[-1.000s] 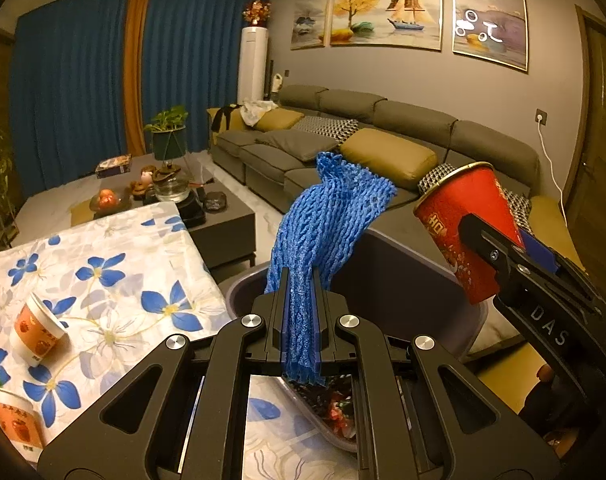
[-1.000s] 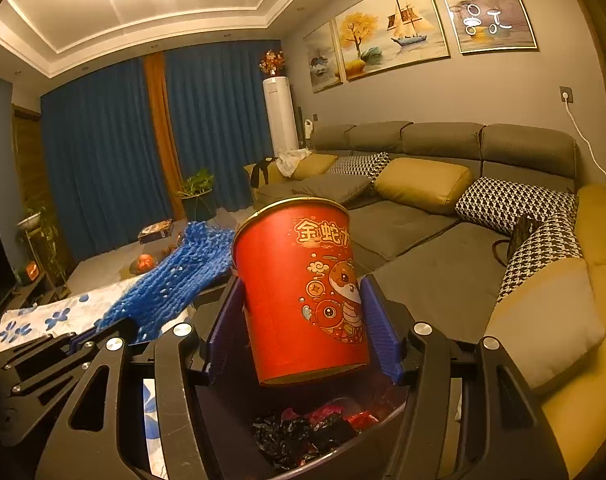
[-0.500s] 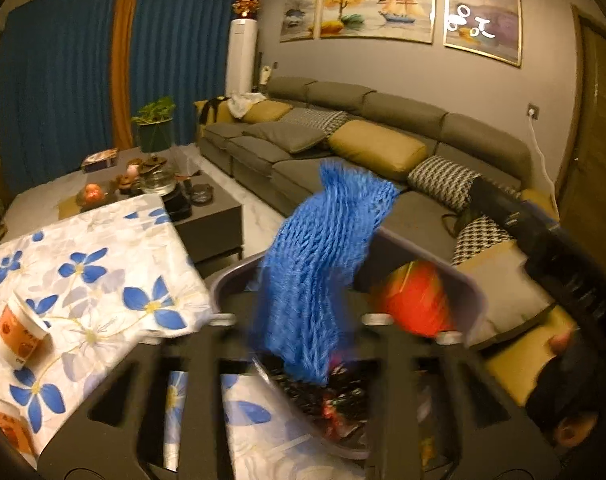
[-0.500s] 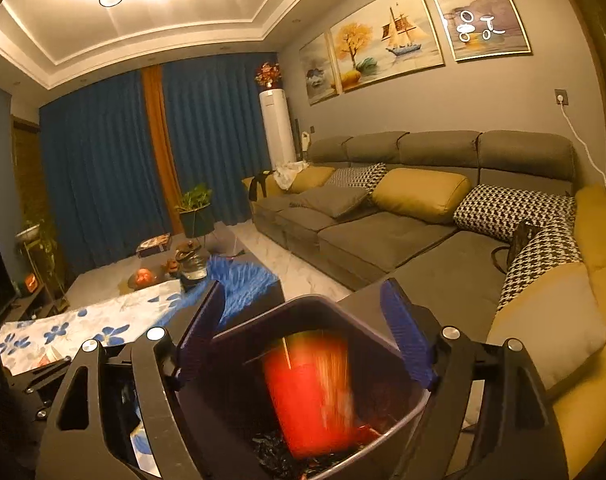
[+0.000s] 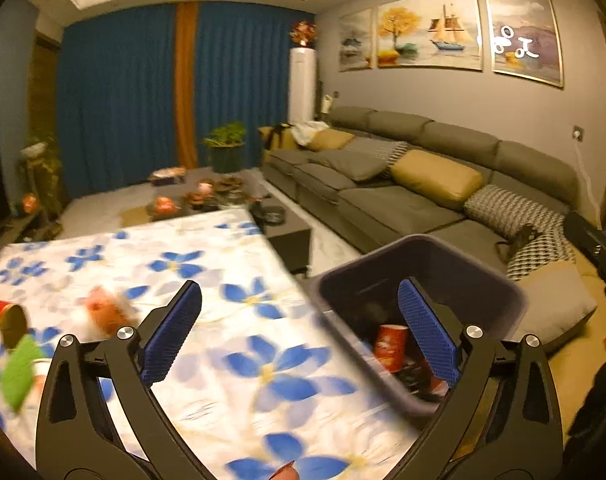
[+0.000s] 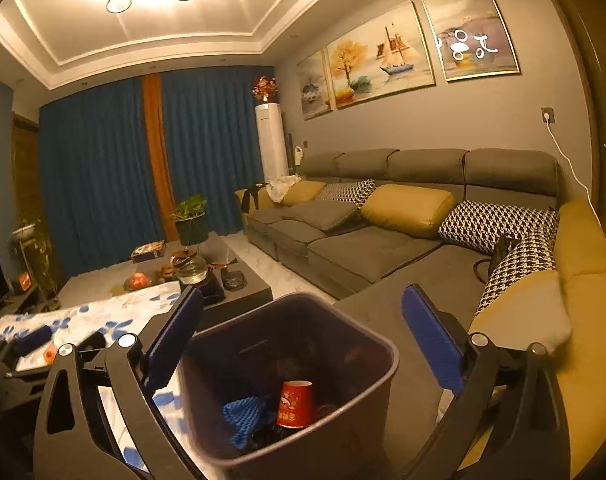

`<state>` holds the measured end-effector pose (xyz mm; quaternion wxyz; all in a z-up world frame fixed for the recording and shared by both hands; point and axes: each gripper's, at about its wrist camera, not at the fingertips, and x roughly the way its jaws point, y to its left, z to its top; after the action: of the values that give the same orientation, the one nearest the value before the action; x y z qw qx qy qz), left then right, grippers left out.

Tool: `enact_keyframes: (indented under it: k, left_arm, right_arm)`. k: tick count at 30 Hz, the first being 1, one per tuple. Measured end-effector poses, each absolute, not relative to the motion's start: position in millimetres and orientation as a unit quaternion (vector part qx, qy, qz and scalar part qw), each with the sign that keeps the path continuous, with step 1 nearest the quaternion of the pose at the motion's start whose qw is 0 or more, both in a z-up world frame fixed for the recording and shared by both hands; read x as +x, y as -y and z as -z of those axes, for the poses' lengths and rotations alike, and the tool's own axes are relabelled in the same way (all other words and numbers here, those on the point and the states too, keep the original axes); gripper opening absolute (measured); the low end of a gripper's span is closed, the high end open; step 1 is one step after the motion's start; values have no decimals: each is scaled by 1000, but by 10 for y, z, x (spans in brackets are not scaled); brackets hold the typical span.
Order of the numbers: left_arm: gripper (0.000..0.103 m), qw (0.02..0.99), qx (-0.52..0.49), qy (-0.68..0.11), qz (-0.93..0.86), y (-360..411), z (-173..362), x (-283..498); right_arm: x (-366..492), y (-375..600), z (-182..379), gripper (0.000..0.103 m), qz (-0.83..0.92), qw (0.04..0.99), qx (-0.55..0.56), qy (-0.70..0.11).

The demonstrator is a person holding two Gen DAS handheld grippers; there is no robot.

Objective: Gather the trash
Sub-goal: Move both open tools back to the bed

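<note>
Both your grippers, left point(image 5: 299, 332) and right point(image 6: 303, 340), have just been opening and now stand wide with nothing between the jaws. The red cup point(image 6: 295, 403) and blue net point(image 6: 243, 414) lie in the bin point(image 6: 383, 364), beside the table point(image 5: 223, 264) where more cups point(image 5: 103, 312) wait.

A dark purple trash bin point(image 6: 291, 364) stood open-topped just right of the flowered table's edge, tilted slightly. Inside it a red paper cup point(image 6: 295, 404) lay upside down on dark wrappers, with crumpled blue foam netting point(image 6: 243, 416) to its left. More cups point(image 5: 103, 312), blurred, lay on the table's near left.
</note>
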<state>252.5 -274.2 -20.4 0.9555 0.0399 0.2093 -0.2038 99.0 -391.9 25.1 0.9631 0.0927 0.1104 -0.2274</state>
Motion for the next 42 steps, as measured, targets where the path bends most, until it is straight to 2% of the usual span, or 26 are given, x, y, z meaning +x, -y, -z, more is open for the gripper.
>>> enact_keyframes:
  k: [24, 32, 42]
  left_arm:
    - [97, 977, 23, -207, -46, 111, 363, 1773]
    - [97, 977, 0, -198, -84, -537, 382, 1747]
    - [97, 977, -22, -193, -88, -952, 435, 1888]
  right_arm:
    - [1022, 2083, 0, 97, 68, 983, 53, -160]
    - [1343, 1314, 238, 97, 14, 979, 29, -200]
    - [1693, 742, 458, 97, -20, 974, 15, -223]
